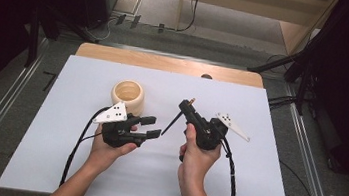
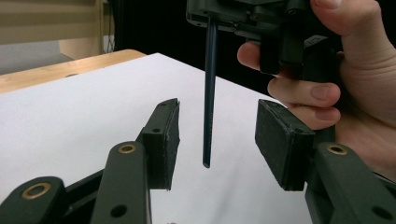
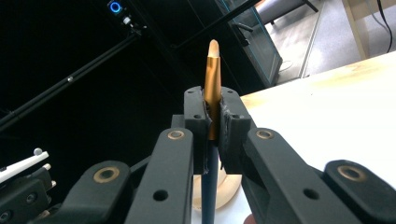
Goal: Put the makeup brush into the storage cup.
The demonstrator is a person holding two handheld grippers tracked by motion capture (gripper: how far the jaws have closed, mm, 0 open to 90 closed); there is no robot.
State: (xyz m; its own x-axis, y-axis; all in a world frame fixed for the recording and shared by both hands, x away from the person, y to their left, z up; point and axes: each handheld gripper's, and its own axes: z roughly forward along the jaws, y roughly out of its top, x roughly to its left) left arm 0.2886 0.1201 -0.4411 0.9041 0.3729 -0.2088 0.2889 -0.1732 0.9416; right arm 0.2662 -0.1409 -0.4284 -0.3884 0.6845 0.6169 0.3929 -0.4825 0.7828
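A slim brush (image 1: 171,123) with a dark blue handle, gold ferrule and pale tip (image 3: 212,70) is clamped near the ferrule in my right gripper (image 1: 185,105), which is shut on it. In the right gripper view the jaws (image 3: 214,105) pinch the ferrule and the tip points up past them. The handle (image 2: 208,93) slants down toward my left gripper (image 1: 154,127). That gripper (image 2: 218,112) is open, and the handle's end hangs between its pads (image 2: 280,140) without touching either. Both grippers hover above the white mat (image 1: 78,167).
A round pale wooden bowl (image 1: 127,95) stands on the mat just behind the left gripper; it also appears low in the right gripper view (image 3: 226,186). The wooden table edge (image 1: 166,63) runs along the back. Dark stands and cables ring the table.
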